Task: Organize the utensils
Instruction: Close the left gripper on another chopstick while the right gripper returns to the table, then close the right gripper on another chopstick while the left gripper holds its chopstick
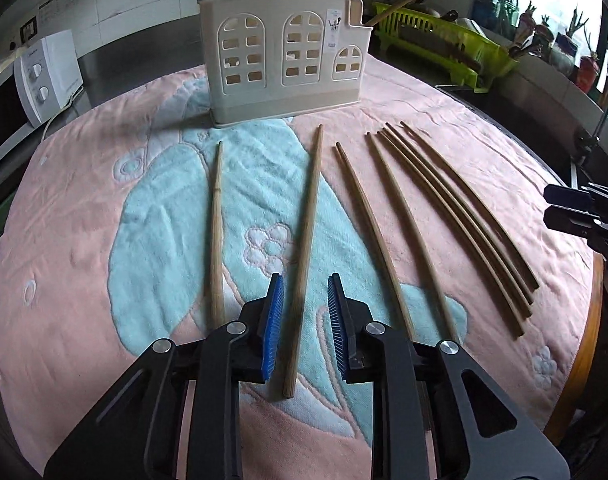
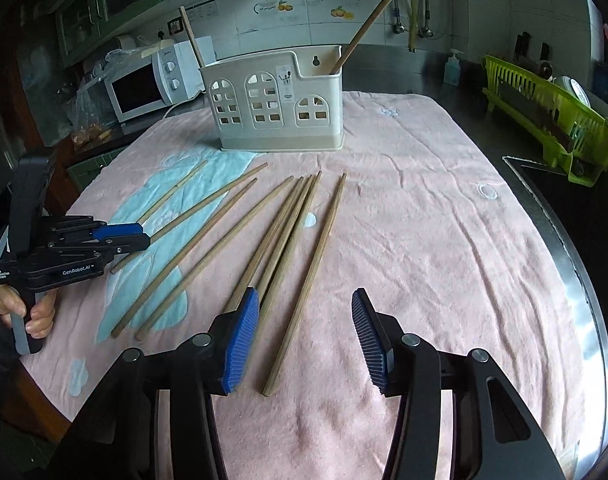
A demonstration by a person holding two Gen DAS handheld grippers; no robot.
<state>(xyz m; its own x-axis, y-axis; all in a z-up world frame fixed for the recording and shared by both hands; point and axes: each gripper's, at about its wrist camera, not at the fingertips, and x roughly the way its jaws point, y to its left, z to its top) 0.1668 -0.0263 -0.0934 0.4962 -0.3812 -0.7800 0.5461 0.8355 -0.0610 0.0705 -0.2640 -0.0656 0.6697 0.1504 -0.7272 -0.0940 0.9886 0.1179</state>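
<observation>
While the pink towel (image 1: 104, 208) covers the whole table, the cream utensil holder (image 1: 284, 60) stands at its far edge with two chopsticks already upright inside; the rest of the chopsticks lie loose on the towel in a fan in front of it. The step in hand looks like a pickup — the left gripper (image 1: 305, 324) hovers low with one chopstick (image 1: 305, 248) lying between its parted blue pads, not yet pinched. Next move calls for closing on that stick, then lifting and tipping it into the holder. The right gripper (image 2: 305, 340) is also spread wide, straddling the rightmost chopstick (image 2: 307, 284) without contact that I can confirm. The right wrist view alone shows the left tool from the side, the hand (image 2: 28, 312) on it, and the microwave (image 2: 144, 84). The left wrist view alone shows how its stick sits centred between the pads.
</observation>
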